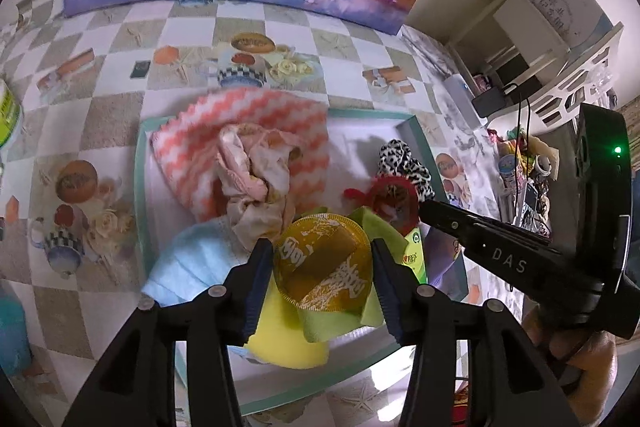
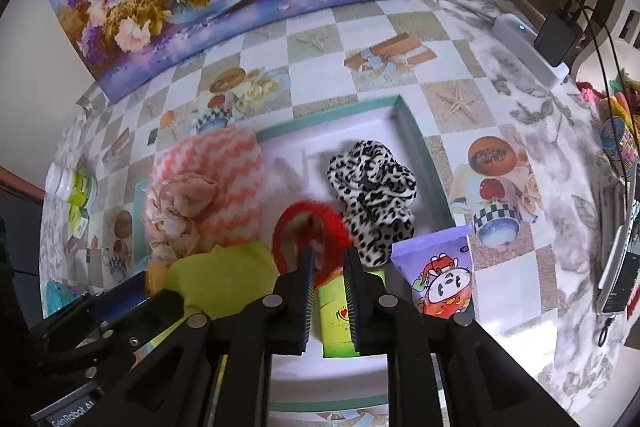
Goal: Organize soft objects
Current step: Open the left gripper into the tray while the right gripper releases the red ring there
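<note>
Jaws of left hand-held gripper [image 1: 322, 273] straddle gold disc [image 1: 323, 263]; right [image 2: 328, 259] clenched.

Left gripper [image 1: 322, 259], right gripper [image 2: 328, 267]: black frames, silver screws, blue ribbed jaws.

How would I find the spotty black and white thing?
Look in the teal-edged box on the checkered tablecloth. At its far right corner lies a leopard-print scrunchie, beside a red fuzzy ring. It alone has black spots on white.
</note>
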{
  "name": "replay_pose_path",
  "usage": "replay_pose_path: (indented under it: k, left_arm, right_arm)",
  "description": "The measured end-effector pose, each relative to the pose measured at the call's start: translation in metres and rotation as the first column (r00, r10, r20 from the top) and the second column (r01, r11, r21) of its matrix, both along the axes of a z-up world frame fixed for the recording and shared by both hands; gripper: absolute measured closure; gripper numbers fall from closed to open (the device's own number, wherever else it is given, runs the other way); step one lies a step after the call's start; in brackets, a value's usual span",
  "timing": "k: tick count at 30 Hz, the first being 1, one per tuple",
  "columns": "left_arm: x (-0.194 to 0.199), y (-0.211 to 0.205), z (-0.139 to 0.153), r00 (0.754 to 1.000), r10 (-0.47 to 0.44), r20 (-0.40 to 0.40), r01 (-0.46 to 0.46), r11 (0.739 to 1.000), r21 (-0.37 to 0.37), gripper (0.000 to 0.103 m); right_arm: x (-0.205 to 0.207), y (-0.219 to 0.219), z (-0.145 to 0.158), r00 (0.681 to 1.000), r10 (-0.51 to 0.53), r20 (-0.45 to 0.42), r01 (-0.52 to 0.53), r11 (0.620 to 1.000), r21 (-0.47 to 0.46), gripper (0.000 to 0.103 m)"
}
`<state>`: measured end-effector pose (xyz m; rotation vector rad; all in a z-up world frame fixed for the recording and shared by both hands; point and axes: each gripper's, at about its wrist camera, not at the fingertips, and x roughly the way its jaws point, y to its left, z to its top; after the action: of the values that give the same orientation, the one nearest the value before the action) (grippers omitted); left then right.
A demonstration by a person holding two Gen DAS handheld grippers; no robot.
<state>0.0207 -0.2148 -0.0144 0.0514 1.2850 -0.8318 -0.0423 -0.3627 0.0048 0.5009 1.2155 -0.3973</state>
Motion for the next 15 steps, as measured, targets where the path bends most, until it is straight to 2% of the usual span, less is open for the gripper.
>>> replay_pose_path:
  k: [2, 9, 13, 15]
  left_arm:
    - [0.000, 0.002, 0.006, 1.000, 0.004, 0.025, -0.004, 1.000, 0.007, 0.037]
    - [0.002, 0.010, 0.026, 0.998, 0.025, 0.064, -0.023, 1.000, -0.017, 0.034]
    - [0.007, 0.021, 0.035, 0.995, 0.062, 0.083, -0.060, 0.998, -0.026, 0.025]
    - [0.011, 0.027, 0.036, 0.993, 0.083, 0.089, -0.081, 0.996, -0.026, 0.024]
  right_arm:
    - [0.000, 0.000, 0.005, 1.000, -0.001, 0.007, 0.001, 1.000, -0.006, 0.086]
    - [-0.001, 0.003, 0.021, 0.999, -0.001, 0.039, 0.002, 1.000, -0.027, 0.086]
    - [0.000, 0.008, 0.029, 0.999, 0.008, 0.052, -0.006, 0.999, -0.044, 0.086]
    - [0.000, 0.010, 0.030, 0.998, 0.010, 0.055, -0.007, 0.999, -0.049, 0.086]
